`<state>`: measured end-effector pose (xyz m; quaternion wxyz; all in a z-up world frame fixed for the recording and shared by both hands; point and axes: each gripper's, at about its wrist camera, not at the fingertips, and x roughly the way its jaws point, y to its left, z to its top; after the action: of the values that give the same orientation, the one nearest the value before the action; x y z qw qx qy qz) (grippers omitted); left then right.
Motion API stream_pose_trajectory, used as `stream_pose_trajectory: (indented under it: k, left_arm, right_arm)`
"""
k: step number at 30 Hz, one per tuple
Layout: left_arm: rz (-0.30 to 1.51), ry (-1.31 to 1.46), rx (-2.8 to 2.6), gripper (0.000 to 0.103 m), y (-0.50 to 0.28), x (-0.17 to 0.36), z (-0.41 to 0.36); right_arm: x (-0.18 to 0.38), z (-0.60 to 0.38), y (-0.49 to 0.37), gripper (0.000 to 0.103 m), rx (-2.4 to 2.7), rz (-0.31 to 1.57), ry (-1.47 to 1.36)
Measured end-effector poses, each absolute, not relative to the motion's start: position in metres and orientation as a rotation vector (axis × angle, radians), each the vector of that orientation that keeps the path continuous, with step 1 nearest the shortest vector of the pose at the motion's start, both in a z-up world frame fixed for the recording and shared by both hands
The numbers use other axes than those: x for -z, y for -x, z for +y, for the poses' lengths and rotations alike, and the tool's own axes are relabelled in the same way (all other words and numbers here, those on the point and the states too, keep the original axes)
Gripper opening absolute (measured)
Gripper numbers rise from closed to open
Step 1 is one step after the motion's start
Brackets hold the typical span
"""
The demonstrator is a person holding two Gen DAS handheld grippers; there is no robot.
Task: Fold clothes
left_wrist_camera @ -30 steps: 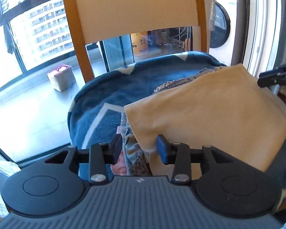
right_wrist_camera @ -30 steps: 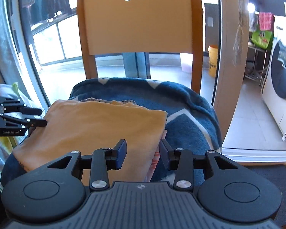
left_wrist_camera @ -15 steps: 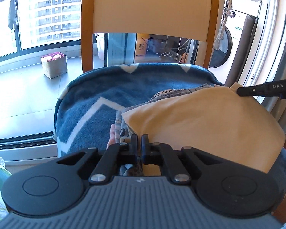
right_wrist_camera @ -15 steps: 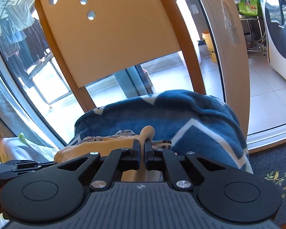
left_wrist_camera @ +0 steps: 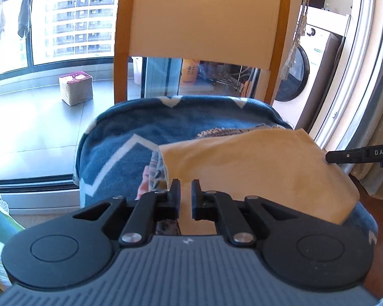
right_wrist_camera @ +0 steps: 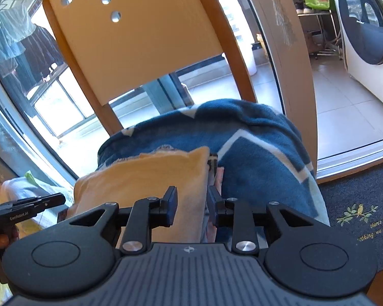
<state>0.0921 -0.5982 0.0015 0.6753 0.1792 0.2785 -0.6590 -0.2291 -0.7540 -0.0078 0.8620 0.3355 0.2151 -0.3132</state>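
Note:
A folded tan garment lies on top of patterned clothes, all on a blue blanket draped over a wooden chair's seat. My left gripper is shut on the garment's near left edge, with only a narrow slit between its jaws. In the right wrist view the same tan garment has its right edge between the jaws of my right gripper. Those jaws are opening and do not press on it. The right gripper's tip reaches in at the cloth's far right corner. The left gripper shows at the left.
The chair back rises just behind the blanket. A washing machine stands at the right beyond a sliding door track. A small box sits on the balcony floor. A dark mat lies beside the chair.
My left gripper closed on the tan garment's edge and stays closed. My right gripper closed on the cloth's right edge half a second ago and now has its jaws apart again. Both views rolled.

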Motion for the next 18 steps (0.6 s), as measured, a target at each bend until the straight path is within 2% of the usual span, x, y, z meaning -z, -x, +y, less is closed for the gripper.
stream_pose_trajectory:
  k: [6, 14, 18]
  left_arm:
    - [0.583, -0.516, 1.476, 0.005, -0.075, 0.014, -0.592]
    - [0.557, -0.543, 1.535, 0.006, -0.068, -0.006, -0.541]
    - [0.532, -0.635, 1.554, 0.007, -0.047, 0.01, -0.534]
  right_arm:
    - [0.021, -0.751, 0.23, 0.03, 0.679, 0.517, -0.682]
    - [-0.01, -0.7, 0.242, 0.03, 0.634, 0.479, -0.526]
    - [-0.005, -0.672, 0.229, 0.03, 0.585, 0.51, -0.496]
